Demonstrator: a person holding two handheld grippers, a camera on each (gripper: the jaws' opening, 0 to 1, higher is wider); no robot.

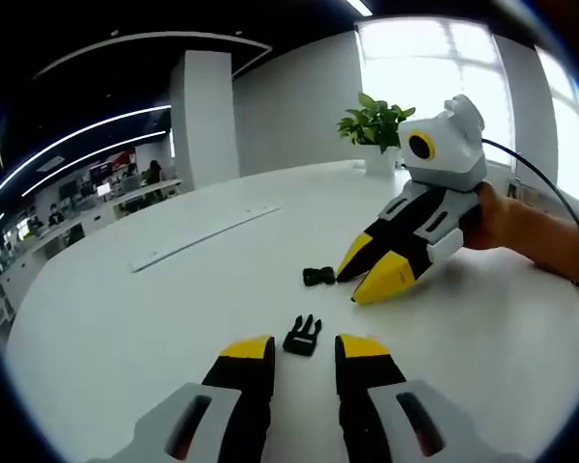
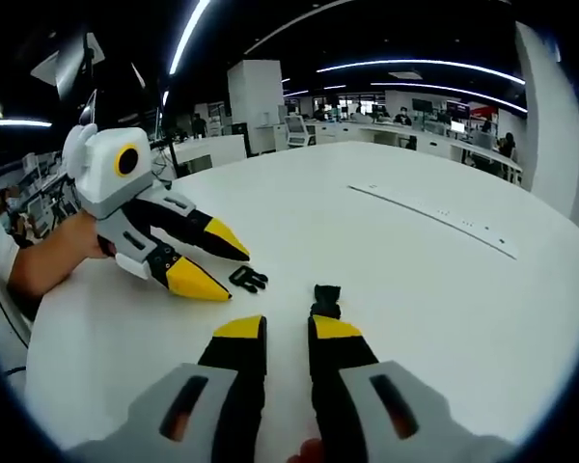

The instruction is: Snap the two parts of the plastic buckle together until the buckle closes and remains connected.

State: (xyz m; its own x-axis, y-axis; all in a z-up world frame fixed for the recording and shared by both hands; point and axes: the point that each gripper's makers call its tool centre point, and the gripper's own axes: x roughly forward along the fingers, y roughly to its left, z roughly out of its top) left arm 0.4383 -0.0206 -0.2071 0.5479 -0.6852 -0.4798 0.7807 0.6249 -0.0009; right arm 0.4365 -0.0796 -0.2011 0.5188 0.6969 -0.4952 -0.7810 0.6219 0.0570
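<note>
Right gripper view: socket piece (image 2: 326,298) perhaps claw-occluded.

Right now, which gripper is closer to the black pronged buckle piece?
Left. The left gripper has the black pronged buckle piece between its tips; the right gripper sits beside the other black buckle half.

Worktop (image 1: 125,318): plain white.
Pronged buckle part (image 1: 302,336): black.
Socket buckle part (image 1: 317,276): black.
Left claw (image 1: 304,349): yellow tips, black jaws, grey body.
Right claw (image 2: 287,328): yellow tips, black jaws, grey body.
Potted plant (image 1: 374,123): green leaves, white pot.
</note>
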